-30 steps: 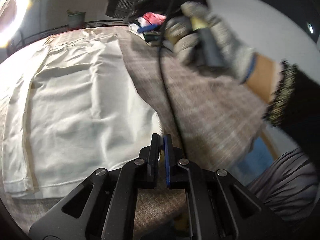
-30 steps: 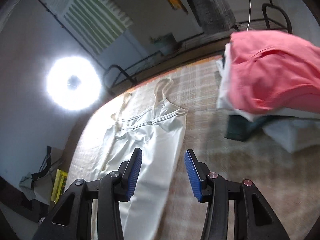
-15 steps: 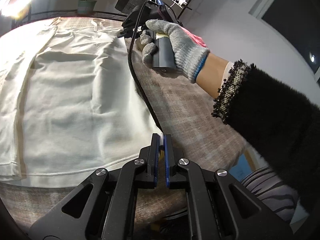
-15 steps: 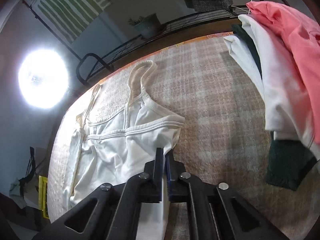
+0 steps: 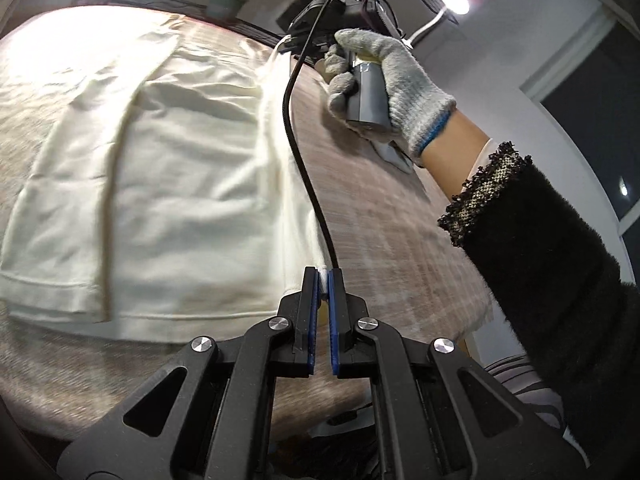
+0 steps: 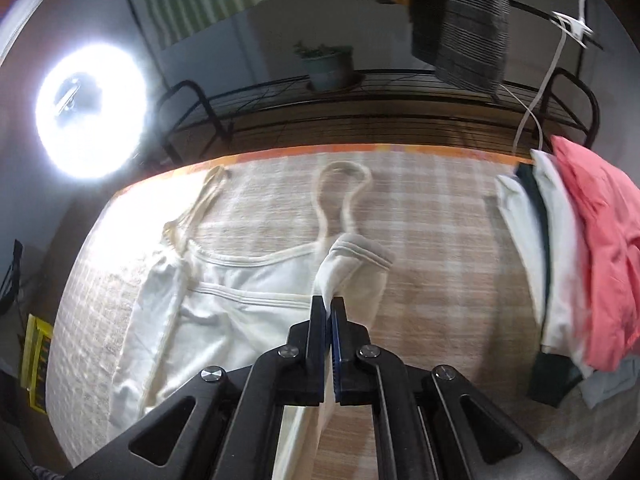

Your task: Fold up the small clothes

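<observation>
While the cream camisole (image 6: 224,312) lies spread on the checked tablecloth (image 6: 440,240), both grippers are clenched on its right-hand edge. Seen from the left wrist, the left gripper (image 5: 323,280) pinches the hem corner of the garment, a sliver of white cloth caught between its 2 blue pads (image 5: 314,320), and the fabric rises slightly off the cloth toward the jaws. Farther along that same side, the right gripper (image 6: 328,312) grips the top side corner beside the armhole; the right wrist view shows the cloth lifted and curled over there, with the banded edge turned up just above the closed jaws. The opposite side of the camisole is already folded inward, forming a long crease down the body in the left wrist view. Its 2 thin straps (image 6: 344,188) lie flat on the tablecloth, pointing toward the far table edge. A grey-gloved right hand (image 5: 394,84) holds the right gripper's handle, and a black cable (image 5: 304,168) runs from it down toward the left gripper. At the right end of the table sits a pile of clothes (image 6: 560,260), a coral-pink piece on top of white and dark green ones. A ring light (image 6: 90,112) glares at the left, and a potted plant (image 6: 326,66) stands on the black rack behind the table.
</observation>
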